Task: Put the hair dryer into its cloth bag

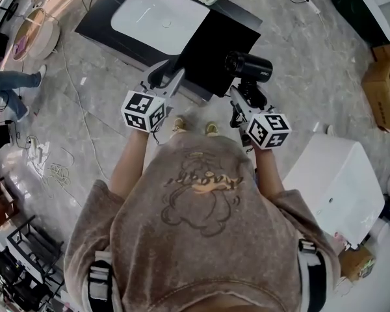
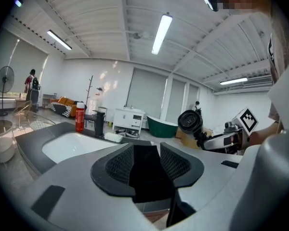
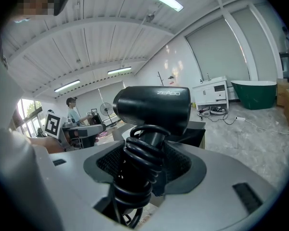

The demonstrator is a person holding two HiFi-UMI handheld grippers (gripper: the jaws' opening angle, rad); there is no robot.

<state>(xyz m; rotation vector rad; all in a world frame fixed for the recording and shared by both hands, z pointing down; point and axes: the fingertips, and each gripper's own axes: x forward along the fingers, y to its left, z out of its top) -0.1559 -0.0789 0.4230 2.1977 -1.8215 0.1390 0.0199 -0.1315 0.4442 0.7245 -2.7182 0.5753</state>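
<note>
In the head view we are holding the hair dryer [image 1: 249, 65] beside the cloth bag [image 1: 218, 51]. In the left gripper view the left gripper [image 2: 147, 163] is standing wide, with the cloth loose between its jaws. In the right gripper view the right gripper [image 3: 145, 165] is clamping the dryer's handle. We should be pinching the bag's mouth firmly first.

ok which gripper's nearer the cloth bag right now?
Left. The left gripper has the black cloth bag edge between its open jaws. The right gripper sits just beside the bag's other edge, clamped on the hair dryer handle.
</note>
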